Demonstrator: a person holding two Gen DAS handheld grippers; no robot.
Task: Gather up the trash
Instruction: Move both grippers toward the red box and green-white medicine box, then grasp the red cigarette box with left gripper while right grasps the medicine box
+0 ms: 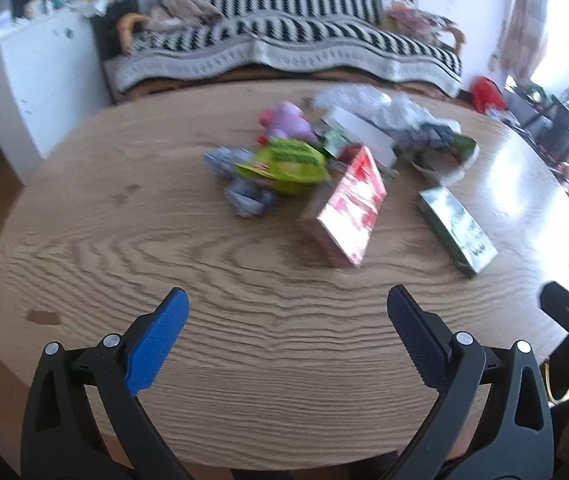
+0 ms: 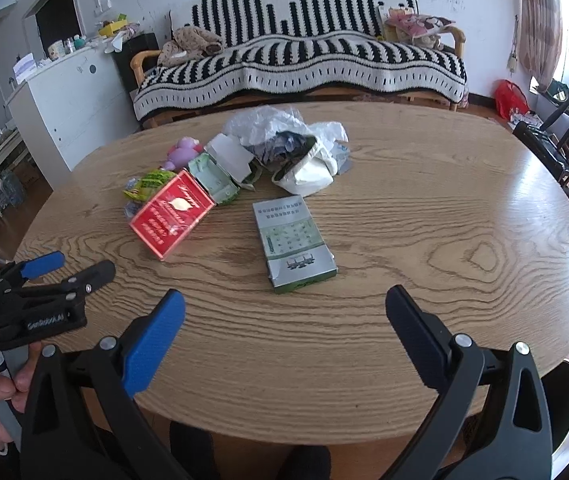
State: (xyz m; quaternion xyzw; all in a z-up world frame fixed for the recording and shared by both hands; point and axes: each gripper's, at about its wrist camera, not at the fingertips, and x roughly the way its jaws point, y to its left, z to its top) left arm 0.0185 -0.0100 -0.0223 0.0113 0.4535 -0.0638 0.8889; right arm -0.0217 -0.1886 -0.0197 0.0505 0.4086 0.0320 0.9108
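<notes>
Your left gripper [image 1: 287, 300] and right gripper [image 2: 284, 300] both gape wide and empty over the table's [image 2: 404, 208] near edge; the red box [image 2: 171, 213] and green box [image 2: 293, 240] lie mid-table.

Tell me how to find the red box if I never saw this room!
Look at the big oval wooden table in front of the striped sofa. Trash lies piled in its middle, and the red box sits at the pile's near left edge. It is the only bright red thing there; the box beside it is grey-green.
</notes>
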